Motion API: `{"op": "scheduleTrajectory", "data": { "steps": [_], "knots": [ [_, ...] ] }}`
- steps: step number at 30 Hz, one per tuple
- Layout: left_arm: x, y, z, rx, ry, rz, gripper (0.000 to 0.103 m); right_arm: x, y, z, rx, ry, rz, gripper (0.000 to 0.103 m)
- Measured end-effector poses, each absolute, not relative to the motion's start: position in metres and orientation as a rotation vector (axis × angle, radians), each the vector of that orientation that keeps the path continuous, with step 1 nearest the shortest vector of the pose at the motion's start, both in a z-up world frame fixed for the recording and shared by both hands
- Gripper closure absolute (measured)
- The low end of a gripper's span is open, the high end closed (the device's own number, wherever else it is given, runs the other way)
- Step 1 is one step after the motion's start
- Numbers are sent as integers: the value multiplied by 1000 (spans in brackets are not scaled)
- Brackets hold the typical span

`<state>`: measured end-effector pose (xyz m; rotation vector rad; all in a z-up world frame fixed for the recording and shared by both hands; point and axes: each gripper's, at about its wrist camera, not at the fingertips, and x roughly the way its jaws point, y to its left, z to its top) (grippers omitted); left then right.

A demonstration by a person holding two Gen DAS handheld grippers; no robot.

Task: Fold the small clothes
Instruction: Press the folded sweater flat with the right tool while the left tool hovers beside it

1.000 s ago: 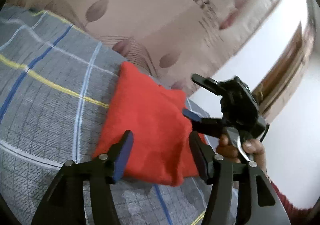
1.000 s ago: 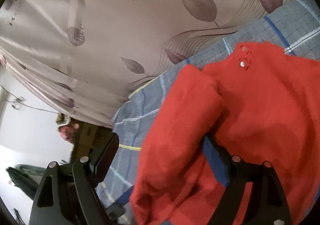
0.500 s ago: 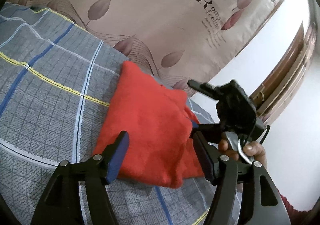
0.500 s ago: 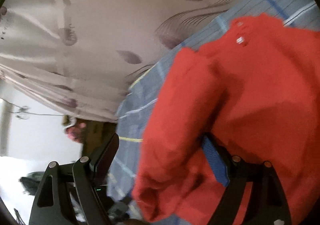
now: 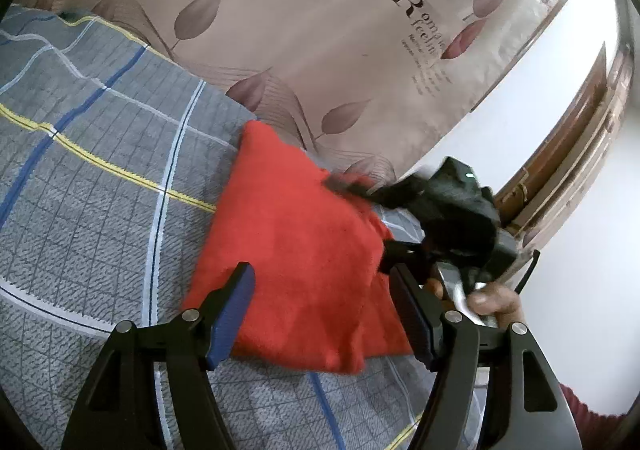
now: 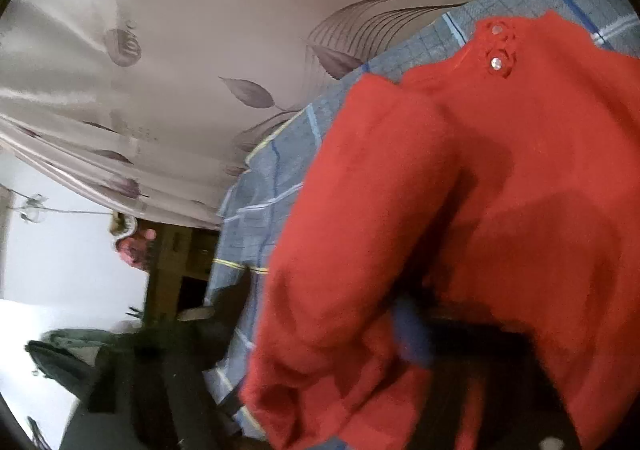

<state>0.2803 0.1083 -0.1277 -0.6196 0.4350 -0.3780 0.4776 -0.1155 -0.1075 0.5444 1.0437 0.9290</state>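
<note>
Left gripper (image 5: 324, 310) jaws opening, straddling the near hem of the red sweater (image 5: 296, 246) without pinching. Farther right, right gripper (image 5: 360, 226) jaws closing on the sleeve (image 6: 344, 250), wide a second ago. Sweater lies on the plaid bedspread (image 5: 100, 170); likely the sleeve fold next.

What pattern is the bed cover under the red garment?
Grey check with blue, white and yellow stripes on the bed cover; clearest in the left wrist view.
</note>
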Motion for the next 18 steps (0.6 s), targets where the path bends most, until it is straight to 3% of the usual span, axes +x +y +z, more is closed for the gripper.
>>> {"op": "scheduleTrajectory", "data": {
  "steps": [18],
  "knots": [
    [281,60,-80,-571,416,-493,33,498,-195,-64,393,945,831,88]
  ]
}}
